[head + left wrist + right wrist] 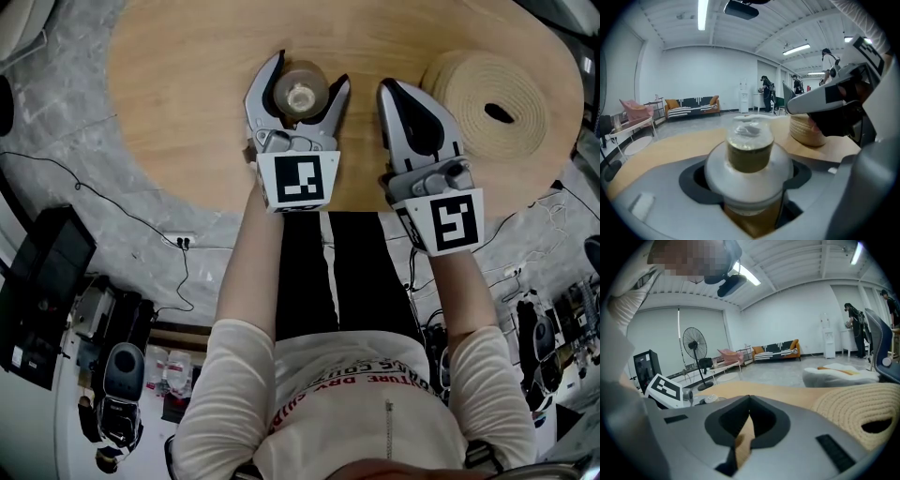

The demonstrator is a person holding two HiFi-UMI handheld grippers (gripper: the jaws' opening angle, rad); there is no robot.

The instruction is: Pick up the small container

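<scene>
The small container [300, 91] is a round jar with brownish contents and a clear lid, standing on the oval wooden table [178, 75]. My left gripper [309, 71] has a jaw on each side of the jar and is closed against its sides. In the left gripper view the container [750, 145] fills the notch between the jaws of the left gripper [750, 165]. My right gripper [394, 91] rests to the right of the jar, shut and empty. In the right gripper view the right gripper [749, 404] shows only a thin slit of table between its jaws.
A coiled rope mat [492, 98] lies on the table to the right of the right gripper, close to the table edge. Cables and black equipment [47, 281] lie on the floor at the left. A standing fan [693, 348] is far off.
</scene>
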